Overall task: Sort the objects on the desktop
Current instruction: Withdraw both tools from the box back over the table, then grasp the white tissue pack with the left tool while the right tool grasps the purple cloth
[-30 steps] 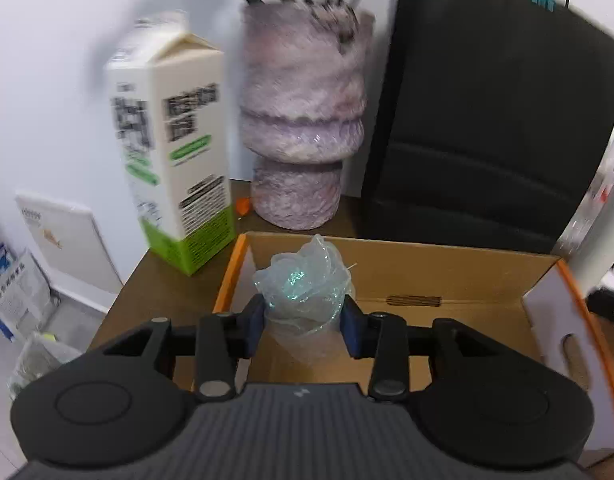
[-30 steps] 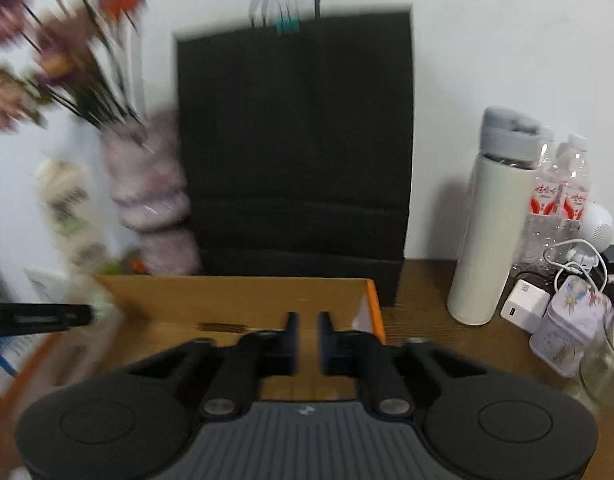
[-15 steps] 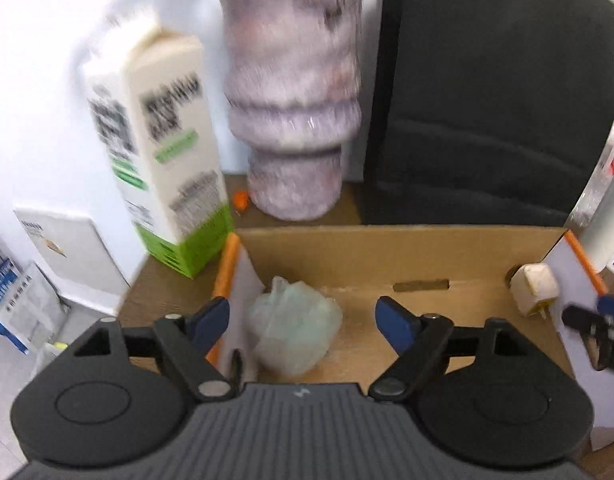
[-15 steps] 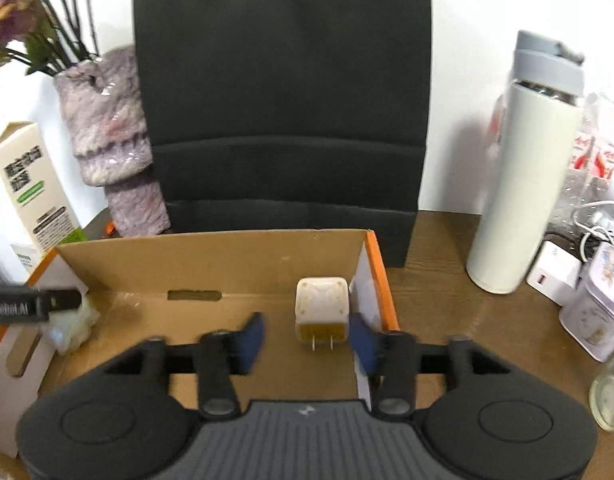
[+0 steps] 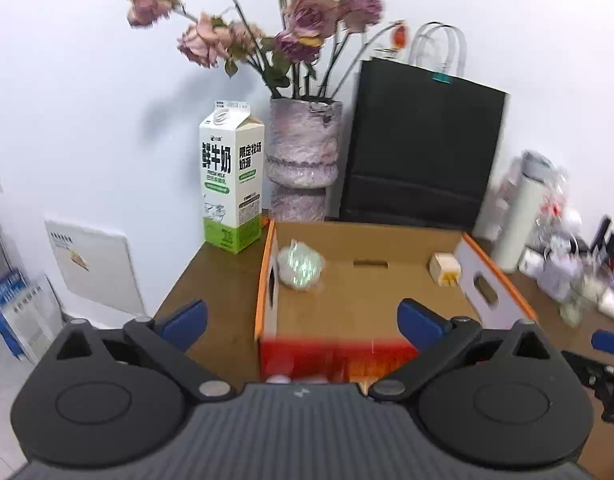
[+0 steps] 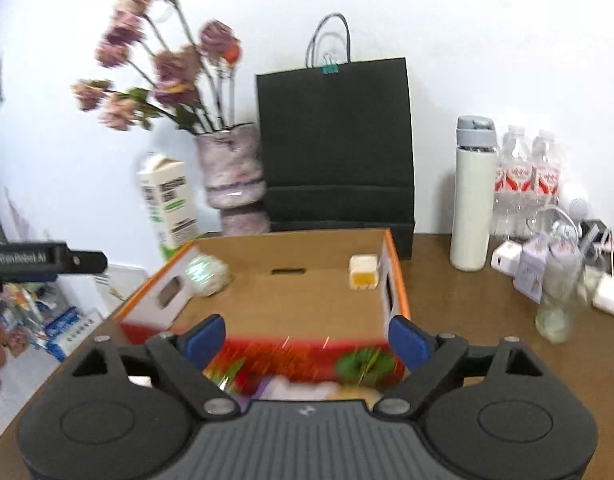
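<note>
An open cardboard box point(image 5: 367, 300) with orange edges stands on the wooden desk. A crumpled clear plastic bundle point(image 5: 301, 266) lies in its back left corner, also in the right wrist view point(image 6: 205, 274). A cream charger plug point(image 5: 446, 270) lies in its back right corner point(image 6: 363, 272). My left gripper point(image 5: 303, 322) is open and empty, held above the box's front edge. My right gripper point(image 6: 307, 340) is open and empty, also above the front edge of the box point(image 6: 307, 300).
A milk carton point(image 5: 231, 176), a purple vase of dried roses point(image 5: 303, 164) and a black paper bag point(image 5: 419, 148) stand behind the box. A white flask point(image 6: 473, 196), water bottles point(image 6: 527, 176), chargers and a glass jar point(image 6: 559, 292) crowd the right side.
Both grippers let go: the plastic bundle and the plug now lie in the box. Both grippers opened wide and pulled back and up from the box.
</note>
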